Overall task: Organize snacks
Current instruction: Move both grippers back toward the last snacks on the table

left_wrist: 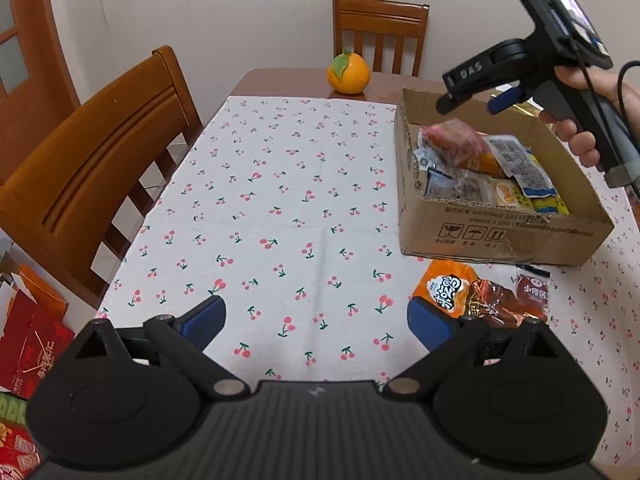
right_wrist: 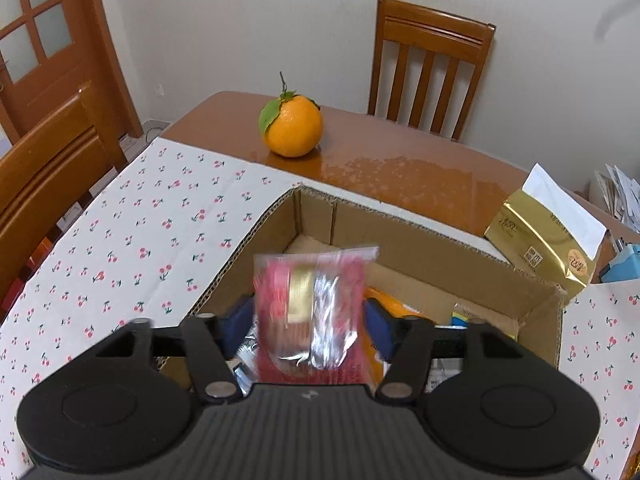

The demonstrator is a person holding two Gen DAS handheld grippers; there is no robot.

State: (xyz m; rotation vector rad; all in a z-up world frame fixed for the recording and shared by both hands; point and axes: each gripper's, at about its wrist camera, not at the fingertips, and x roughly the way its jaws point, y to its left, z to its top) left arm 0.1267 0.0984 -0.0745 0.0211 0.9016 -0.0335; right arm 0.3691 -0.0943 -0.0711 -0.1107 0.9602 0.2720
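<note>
A cardboard box [left_wrist: 504, 236] with several snack packets stands at the right of the cherry-print cloth; it also shows in the right wrist view [right_wrist: 420, 248]. My right gripper [left_wrist: 468, 106] hovers over the box, open, and a red clear-wrapped snack packet [right_wrist: 312, 312] lies between its fingers, blurred, over the box [left_wrist: 452, 136]. My left gripper [left_wrist: 316, 320] is open and empty above the cloth. An orange packet [left_wrist: 444, 286] and dark red packets [left_wrist: 512, 300] lie on the cloth in front of the box, beside my left gripper's right finger.
An orange with a leaf [left_wrist: 348, 74] sits on the bare wooden table top behind the cloth. A gold bag [right_wrist: 548, 248] stands right of the box. Wooden chairs stand at the left [left_wrist: 92, 160] and far side [left_wrist: 380, 32]. Red boxes [left_wrist: 28, 344] lie on the floor.
</note>
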